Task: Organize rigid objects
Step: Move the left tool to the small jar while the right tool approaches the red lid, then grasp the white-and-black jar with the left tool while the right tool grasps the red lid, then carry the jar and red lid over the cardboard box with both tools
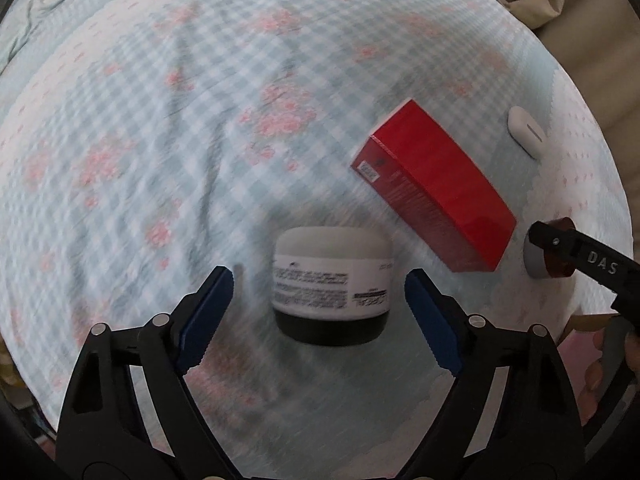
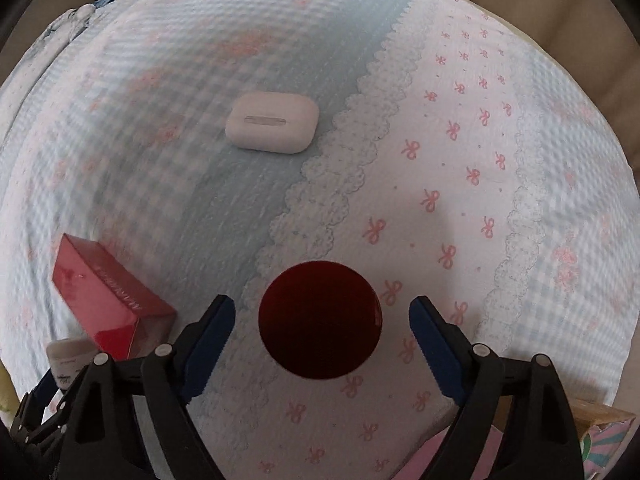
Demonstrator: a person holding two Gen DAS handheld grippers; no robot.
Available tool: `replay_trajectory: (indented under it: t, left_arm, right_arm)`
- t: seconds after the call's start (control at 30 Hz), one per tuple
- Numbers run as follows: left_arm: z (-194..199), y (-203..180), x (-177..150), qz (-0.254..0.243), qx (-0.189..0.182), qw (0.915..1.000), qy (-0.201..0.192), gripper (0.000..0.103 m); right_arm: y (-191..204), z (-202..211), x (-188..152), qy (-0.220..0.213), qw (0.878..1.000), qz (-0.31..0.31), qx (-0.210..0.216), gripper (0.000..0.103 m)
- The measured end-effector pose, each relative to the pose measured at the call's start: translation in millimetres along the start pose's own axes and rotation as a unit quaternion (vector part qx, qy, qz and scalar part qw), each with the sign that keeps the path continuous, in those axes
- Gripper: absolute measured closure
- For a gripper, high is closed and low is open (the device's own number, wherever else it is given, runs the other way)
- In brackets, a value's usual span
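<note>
From the left wrist camera, the left gripper (image 1: 319, 304) has its jaws spread wide, one blue-padded finger on each side of a white cream jar (image 1: 331, 286) with a dark base and a printed label. Neither pad touches the jar, which stands on the blue gingham bedspread (image 1: 160, 120). Up and to the right lies a red box (image 1: 434, 186), flat and angled. Beyond it sits a white earbud case (image 1: 525, 130). At the right edge, the right gripper's black finger (image 1: 580, 258) reaches in beside a dark red round jar (image 1: 550, 254).

From the right wrist camera, the right gripper (image 2: 322, 326) is also wide open, its fingers flanking the dark red jar (image 2: 319, 320) without touching it. The jar rests on the white, bow-printed band of the bedspread (image 2: 460, 160). The earbud case (image 2: 273, 123) lies farther ahead, the red box (image 2: 108, 300) at the left, with the cream jar (image 2: 68, 356) just below it.
</note>
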State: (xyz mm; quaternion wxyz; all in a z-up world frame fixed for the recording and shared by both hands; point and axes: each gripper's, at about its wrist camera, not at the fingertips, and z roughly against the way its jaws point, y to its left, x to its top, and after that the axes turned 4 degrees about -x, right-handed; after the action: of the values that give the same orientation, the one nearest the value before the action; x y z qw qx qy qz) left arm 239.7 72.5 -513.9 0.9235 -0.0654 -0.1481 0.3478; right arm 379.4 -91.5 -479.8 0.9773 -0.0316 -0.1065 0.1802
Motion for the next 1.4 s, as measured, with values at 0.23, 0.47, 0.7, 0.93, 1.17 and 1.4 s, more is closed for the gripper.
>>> replay_trajectory:
  t: [0.23,0.47,0.7,0.93,1.17,1.4]
  left_arm:
    - [-22.0,-10.6,6.2,0.000,0.007,0.9997,0.025,0.049]
    - [-24.2,-10.4,6.2,0.003,-0.005,0.9998,0.018,0.050]
    - [-2.7,1.0,15.0,-0.006,-0.014,0.9998,0.010,0.050]
    - [43.2,-1.9,23.4,-0.033,-0.022,0.9990,-0.020,0.050]
    - [114.7,-23.0,29.3,-0.068,-0.058,0.9946,-0.053,0.050]
    - [194.9,-67.2,22.6,-0.131,-0.078,0.9852,-0.079,0.050]
  right_arm:
    - [0.4,-13.7,2.4,0.021,1.000,-0.016,-0.004,0.043]
    - [0.7,-16.0,-0.9,0.022,0.999,-0.031,0.000,0.053]
    - [0.2,-4.4,-2.3,0.016,0.999,-0.036,0.013,0.053]
    - [1.6,46.1,-10.1,-0.015,0.999,-0.041,0.027,0.053]
    - [-13.7,123.4,-28.4,-0.051,0.996,-0.055,0.040,0.053]
    - [-52.6,197.7,-44.7,-0.090,0.992,-0.070,0.044,0.053]
